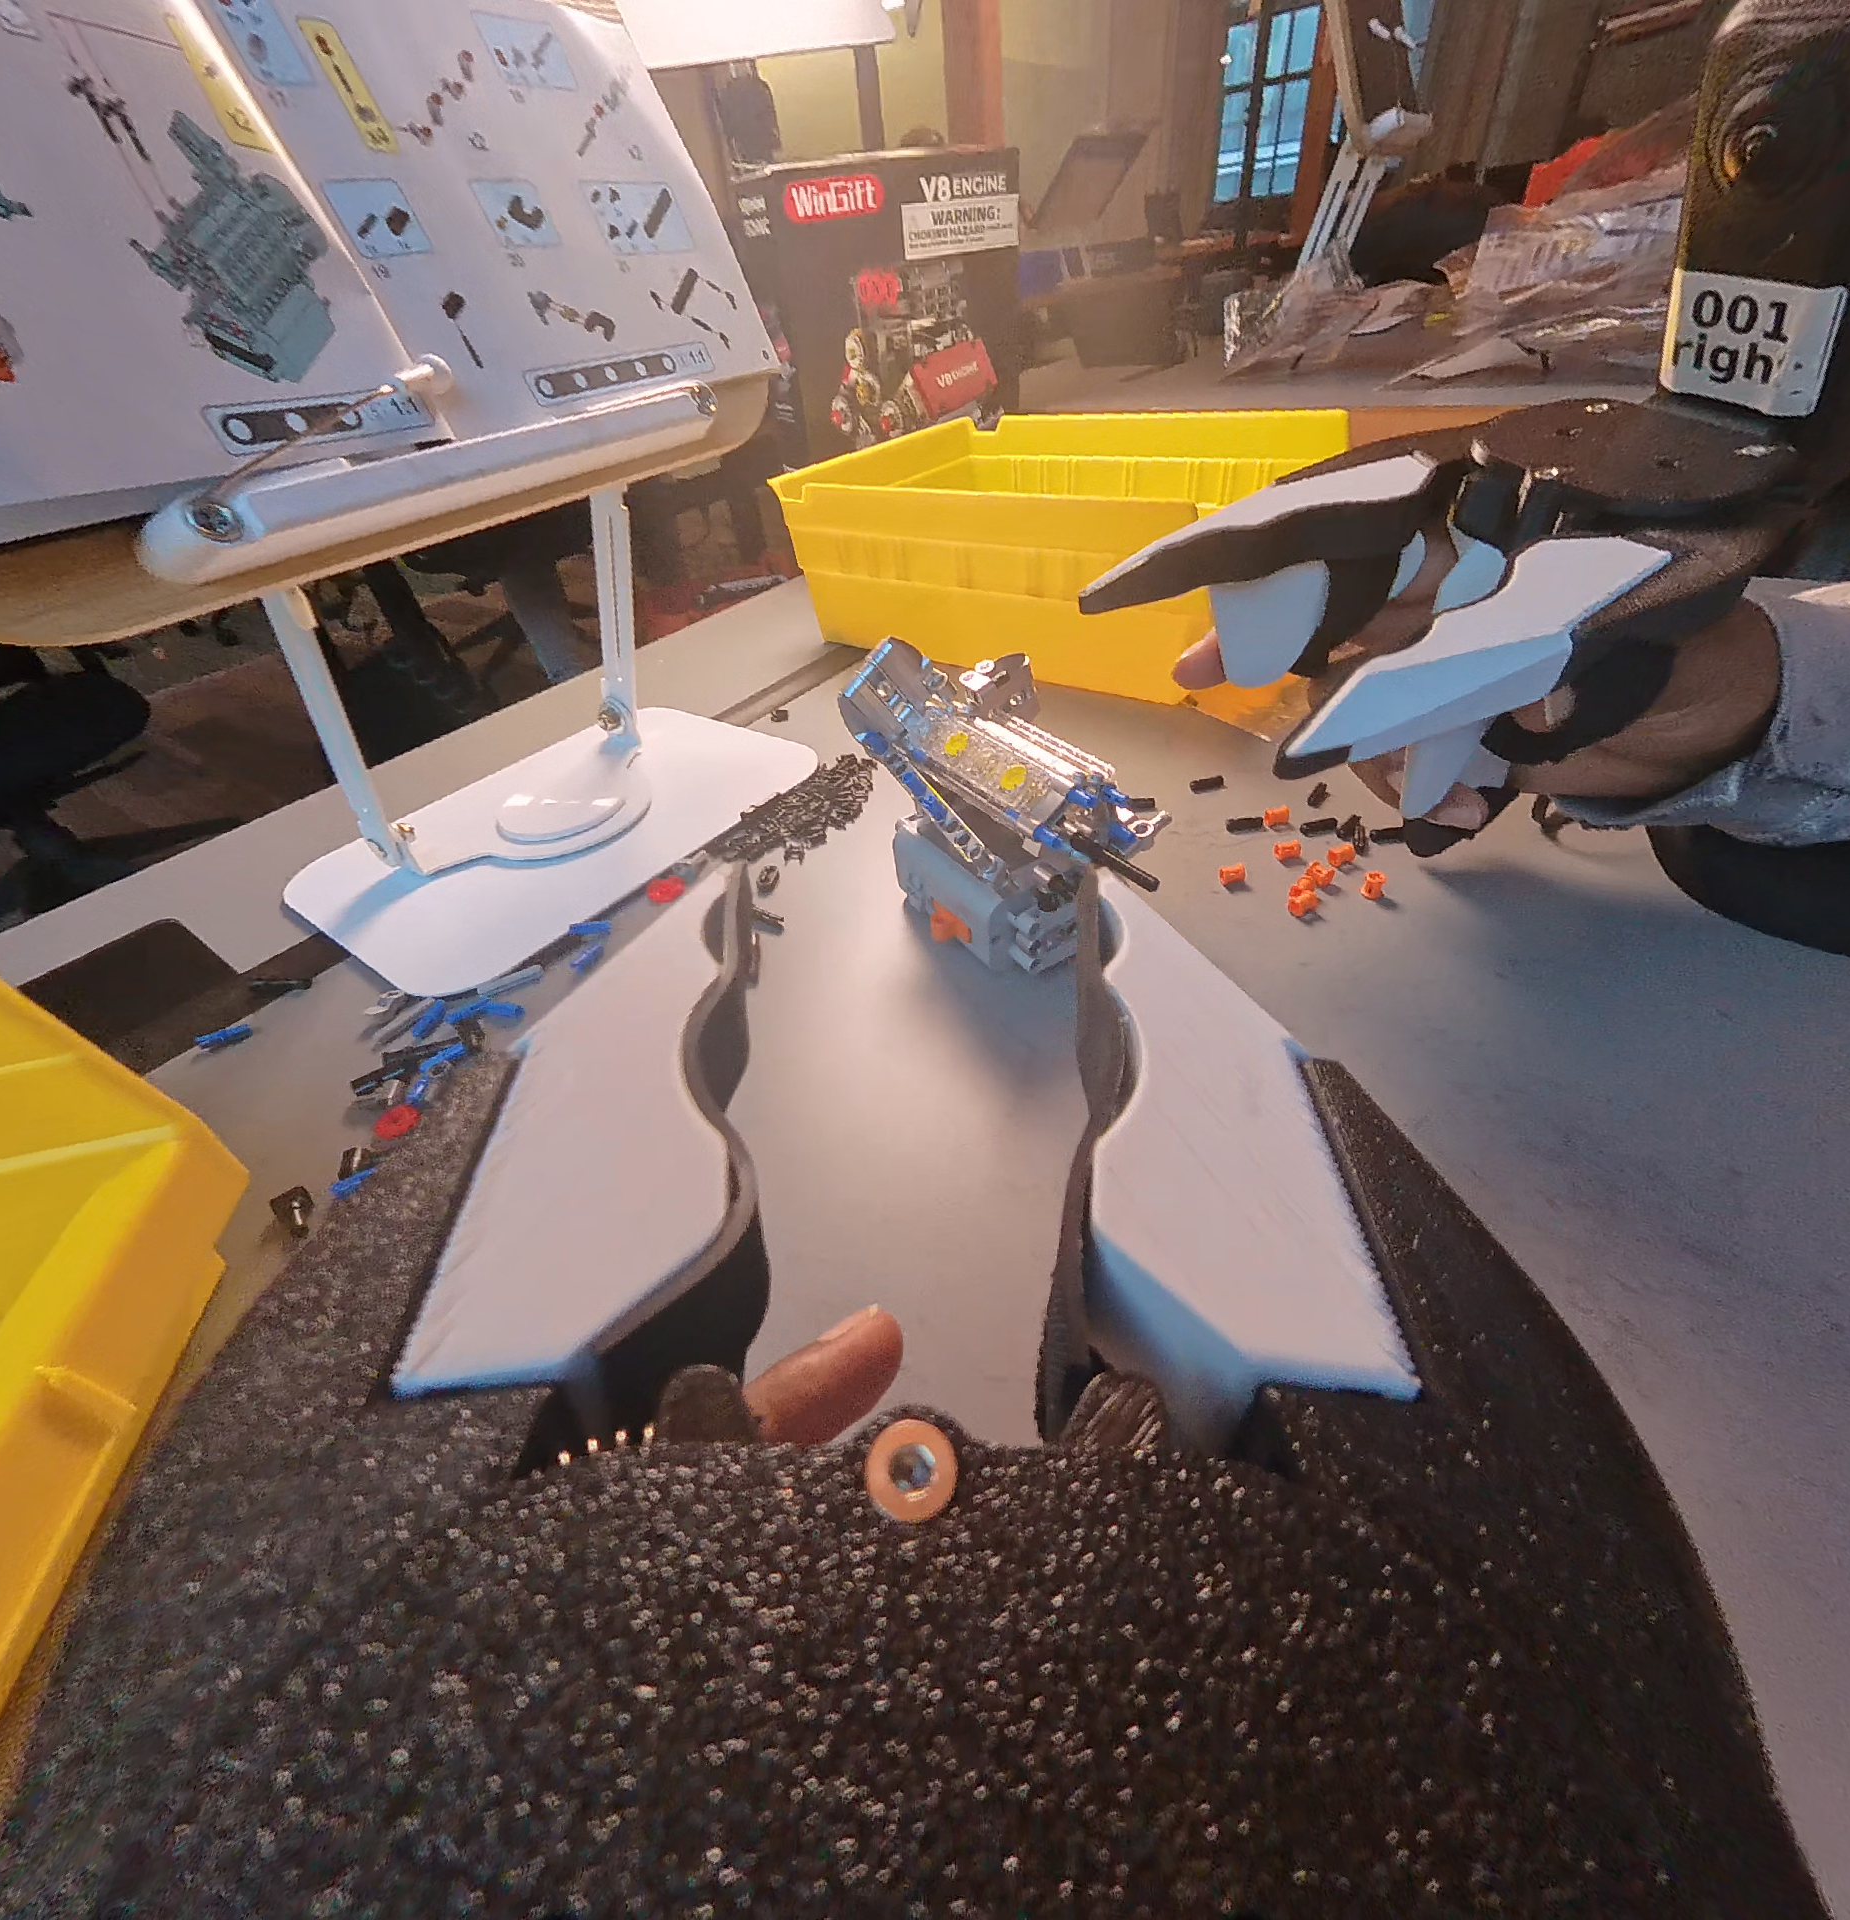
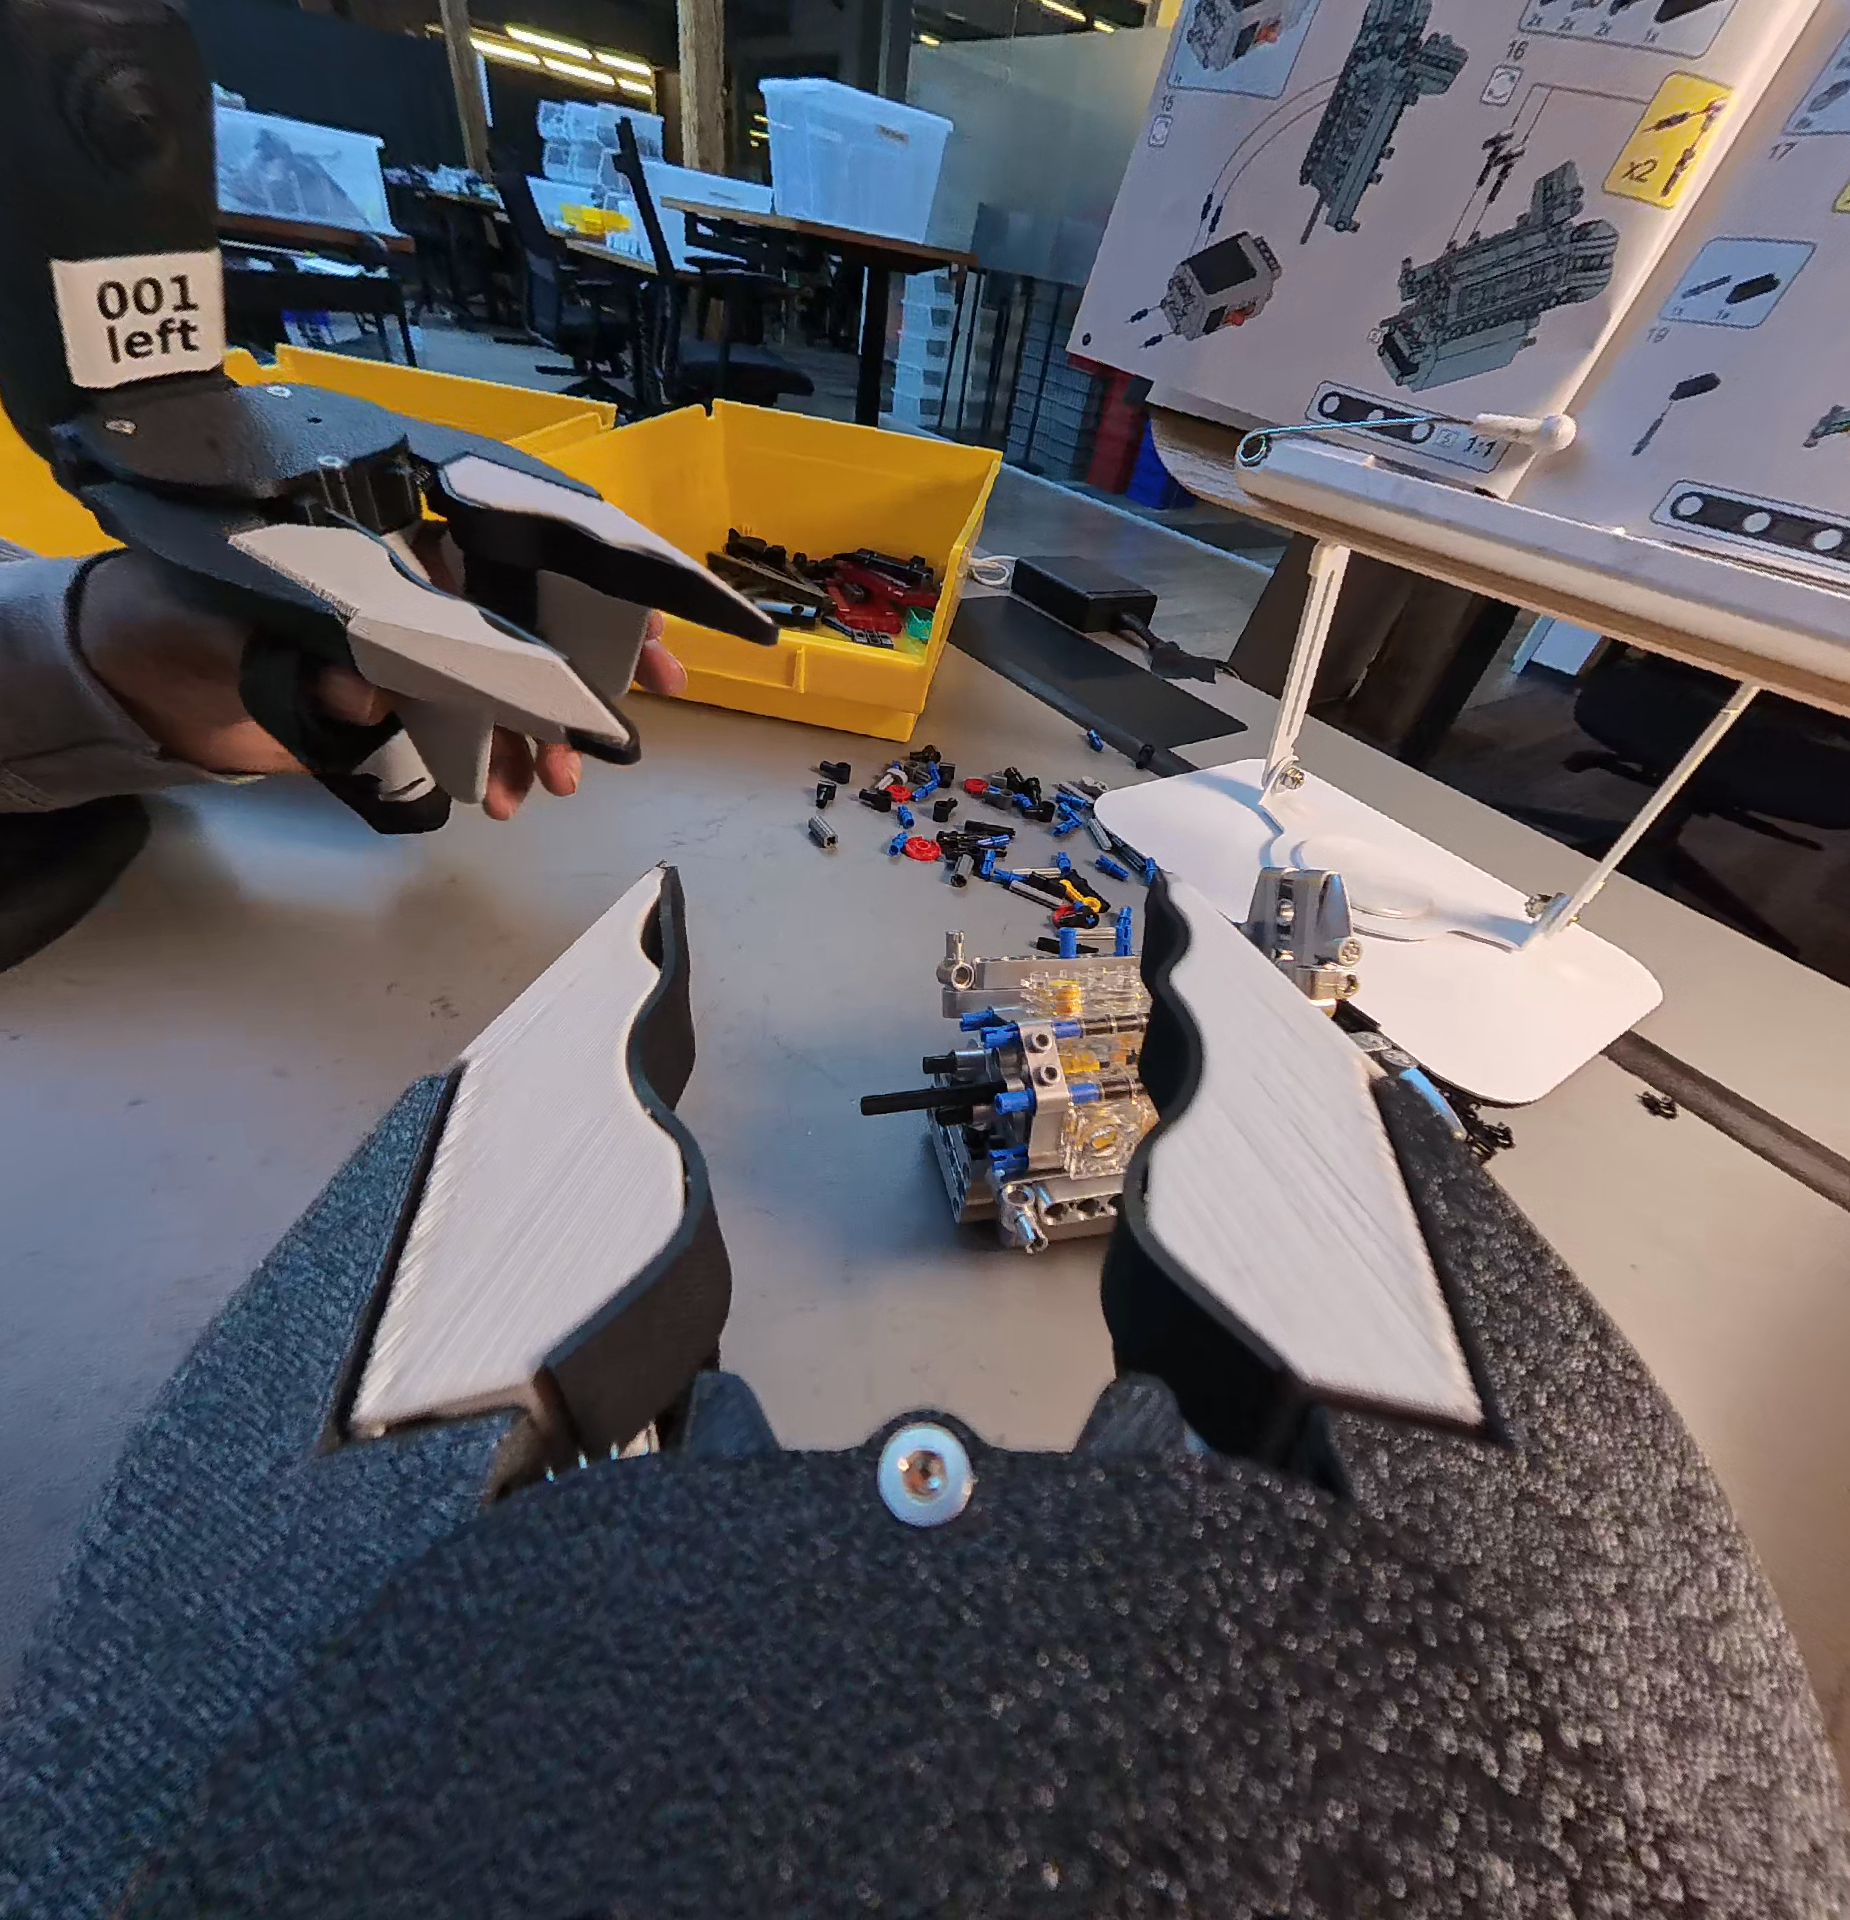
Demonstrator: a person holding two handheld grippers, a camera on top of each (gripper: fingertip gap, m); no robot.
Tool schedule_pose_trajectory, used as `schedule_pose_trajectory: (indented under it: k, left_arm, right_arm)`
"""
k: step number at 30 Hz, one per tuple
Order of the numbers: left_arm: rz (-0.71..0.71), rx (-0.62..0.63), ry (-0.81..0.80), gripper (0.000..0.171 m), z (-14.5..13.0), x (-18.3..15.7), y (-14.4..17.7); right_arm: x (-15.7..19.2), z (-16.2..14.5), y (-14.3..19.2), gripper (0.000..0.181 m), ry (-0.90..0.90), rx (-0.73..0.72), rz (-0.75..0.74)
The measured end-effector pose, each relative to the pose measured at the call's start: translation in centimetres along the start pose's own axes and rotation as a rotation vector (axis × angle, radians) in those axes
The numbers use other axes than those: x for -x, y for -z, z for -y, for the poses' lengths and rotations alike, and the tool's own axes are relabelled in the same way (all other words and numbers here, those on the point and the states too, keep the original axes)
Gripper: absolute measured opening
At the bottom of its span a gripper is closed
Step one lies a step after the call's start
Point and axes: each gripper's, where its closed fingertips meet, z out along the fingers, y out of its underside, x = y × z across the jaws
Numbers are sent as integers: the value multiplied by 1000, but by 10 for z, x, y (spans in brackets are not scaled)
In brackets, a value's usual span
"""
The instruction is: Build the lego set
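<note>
White labels [image 2: 140, 317] on both black tongs

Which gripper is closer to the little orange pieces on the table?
Right. The right gripper hangs just above the orange pieces, jaws open and empty. The left gripper sits farther off, across the brick engine model.

The grey plastic brick engine model [image 2: 1046, 1101] is showing blue pins, clear blocks with yellow centres and a black axle. Small orange plastic bushes [image 1: 1305, 878] are dotting the pale grey counter [image 1: 1523, 1143]. The yellow plastic bin [image 2: 796, 582] is showing black and red pieces. Both tongs are wearing white faces edged in black over speckled dark grey bodies.
</note>
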Motion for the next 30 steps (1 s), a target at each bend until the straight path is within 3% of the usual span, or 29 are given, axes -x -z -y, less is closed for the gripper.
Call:
schedule_pose_trajectory:
  k: [8,16,18,21,26,30]
  left_arm:
    - [-258,184,-20,59,-34,-43,-4]
    - [-453,470,-155,54,-86,-71,15]
    - [-453,495,-172,50,-92,-71,15]
    - [-421,515,-194,39,-96,-68,12]
    - [-393,546,-224,22,-102,-65,10]
    - [-398,550,-223,18,-103,-66,10]
  right_arm:
    - [-5,0,3,77,46,23,-9]
    - [-54,-7,35,34,97,117,-102]
    - [-64,-15,42,23,92,165,-96]
    - [-66,-44,51,22,73,331,-15]
    - [-45,-86,61,21,45,536,143]
    - [-34,-106,57,21,73,622,169]
